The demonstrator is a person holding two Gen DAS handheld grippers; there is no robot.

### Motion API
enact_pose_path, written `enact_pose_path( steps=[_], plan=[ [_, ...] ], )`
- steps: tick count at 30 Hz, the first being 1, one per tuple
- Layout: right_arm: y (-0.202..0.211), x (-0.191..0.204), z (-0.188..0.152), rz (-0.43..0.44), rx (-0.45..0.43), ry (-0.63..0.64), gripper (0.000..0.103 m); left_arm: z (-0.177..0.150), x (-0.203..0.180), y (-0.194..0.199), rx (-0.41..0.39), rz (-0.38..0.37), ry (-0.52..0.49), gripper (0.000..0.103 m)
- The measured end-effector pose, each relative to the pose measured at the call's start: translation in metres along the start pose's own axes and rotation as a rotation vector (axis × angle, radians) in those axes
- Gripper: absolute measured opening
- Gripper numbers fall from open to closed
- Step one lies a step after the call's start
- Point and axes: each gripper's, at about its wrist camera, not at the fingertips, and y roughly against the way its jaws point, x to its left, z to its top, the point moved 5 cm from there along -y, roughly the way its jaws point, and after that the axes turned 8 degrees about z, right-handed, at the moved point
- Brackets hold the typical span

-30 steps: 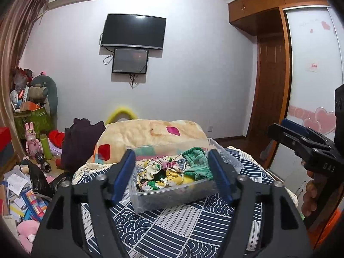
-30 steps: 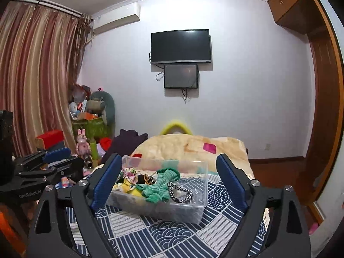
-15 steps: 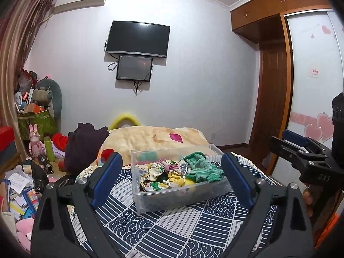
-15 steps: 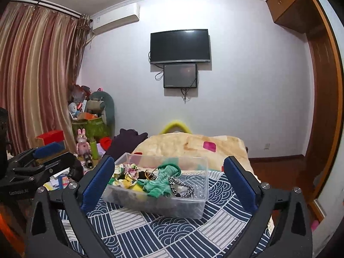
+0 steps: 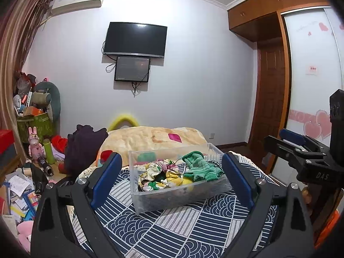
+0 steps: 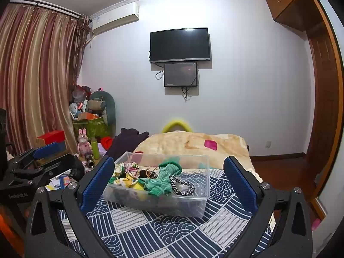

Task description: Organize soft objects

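A clear plastic bin (image 5: 178,200) stands on the blue patterned bedspread (image 5: 172,232); it also shows in the right wrist view (image 6: 159,202). It holds a green knitted piece (image 5: 201,168), a floral yellow-white cloth (image 5: 161,175) and a black-white braided cord (image 6: 182,186). My left gripper (image 5: 172,180) is open and empty, held back from the bin with the bin between its blue pads. My right gripper (image 6: 169,185) is open and empty, likewise in front of the bin. Each gripper shows side-on in the other's view.
A cream blanket (image 5: 154,137) and a dark garment (image 5: 83,146) lie behind the bin. Toys, a green box (image 5: 34,124) and papers clutter the floor at left. A wardrobe (image 5: 311,86) and door stand at right. A TV (image 5: 135,39) hangs on the far wall.
Both grippers have opened wider and drawn back and up from the bin. The bin and its contents have not moved.
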Motion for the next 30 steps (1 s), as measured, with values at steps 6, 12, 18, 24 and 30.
enact_pose_path(
  steps=[6,12,18,24,30],
  plan=[
    [0.0001,-0.0004,0.0001,0.001,0.001,-0.001,0.102,-0.0004,0.0003,-0.0003,0.0,0.003,0.004,0.095],
    [0.0001,-0.0002,0.0004,0.004,0.0,-0.001,0.102,-0.001,0.0013,-0.0014,0.003,0.003,0.007,0.095],
    [0.001,0.0015,0.0,0.006,-0.001,0.0,0.102,-0.0002,0.002,-0.0022,0.002,0.004,0.005,0.096],
    [0.0015,0.0021,0.0009,0.011,-0.001,-0.001,0.102,0.0011,0.0033,-0.0017,-0.002,0.005,0.006,0.098],
    [0.0015,0.0025,0.0015,0.011,-0.001,-0.002,0.102,0.0001,0.003,-0.0024,0.004,0.007,0.005,0.1]
  ],
)
